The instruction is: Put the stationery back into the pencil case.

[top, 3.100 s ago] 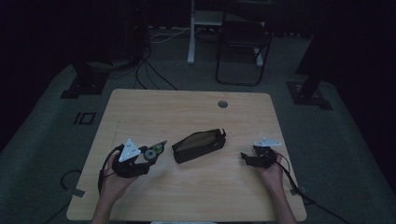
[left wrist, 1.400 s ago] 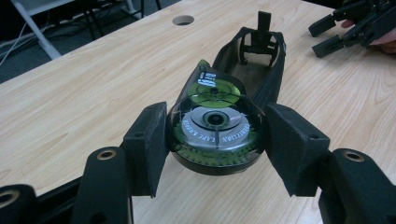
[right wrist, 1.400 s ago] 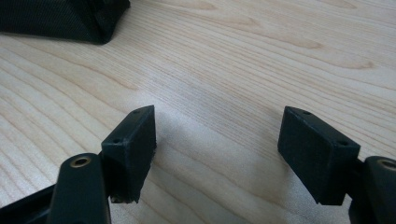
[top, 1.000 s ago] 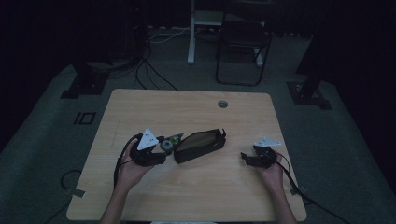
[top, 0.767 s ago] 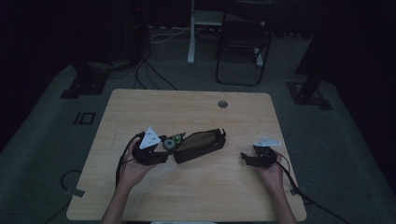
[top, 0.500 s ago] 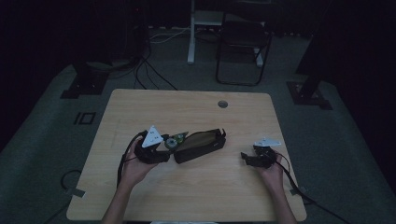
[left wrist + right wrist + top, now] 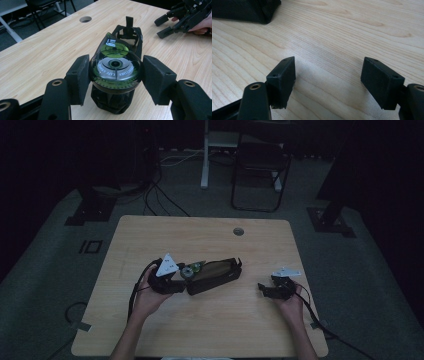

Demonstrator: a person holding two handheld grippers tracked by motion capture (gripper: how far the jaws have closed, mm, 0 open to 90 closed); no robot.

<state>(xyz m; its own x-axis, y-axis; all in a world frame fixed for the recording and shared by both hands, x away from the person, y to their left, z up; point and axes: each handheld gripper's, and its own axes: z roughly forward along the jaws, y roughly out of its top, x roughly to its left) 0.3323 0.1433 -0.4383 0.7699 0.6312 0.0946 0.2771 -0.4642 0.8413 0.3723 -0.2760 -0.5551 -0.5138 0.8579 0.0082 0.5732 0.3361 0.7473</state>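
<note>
A round green and silver correction tape dispenser (image 7: 115,67) sits between the pads of my left gripper (image 7: 115,75), which is shut on it. It hangs just over the near end of a black fabric pouch (image 7: 126,35) lying on the wooden table (image 7: 200,235). In the high view the left gripper (image 7: 189,271) holds the dispenser (image 7: 193,268) at the left end of the pouch (image 7: 215,276). My right gripper (image 7: 262,289) rests low over the table right of the pouch, jaws open. Bare wood lies between its fingers (image 7: 329,80), and a corner of the pouch (image 7: 244,10) lies at the top left.
A round cable hole (image 7: 238,231) sits near the table's far edge. A dark chair (image 7: 260,165) and a white desk leg (image 7: 205,155) stand on the floor behind. Cables trail from both grippers off the near edge.
The left gripper has carried the green dispenser rightward from the table's left part up to the pouch's left end. The right gripper has stayed where it was.
</note>
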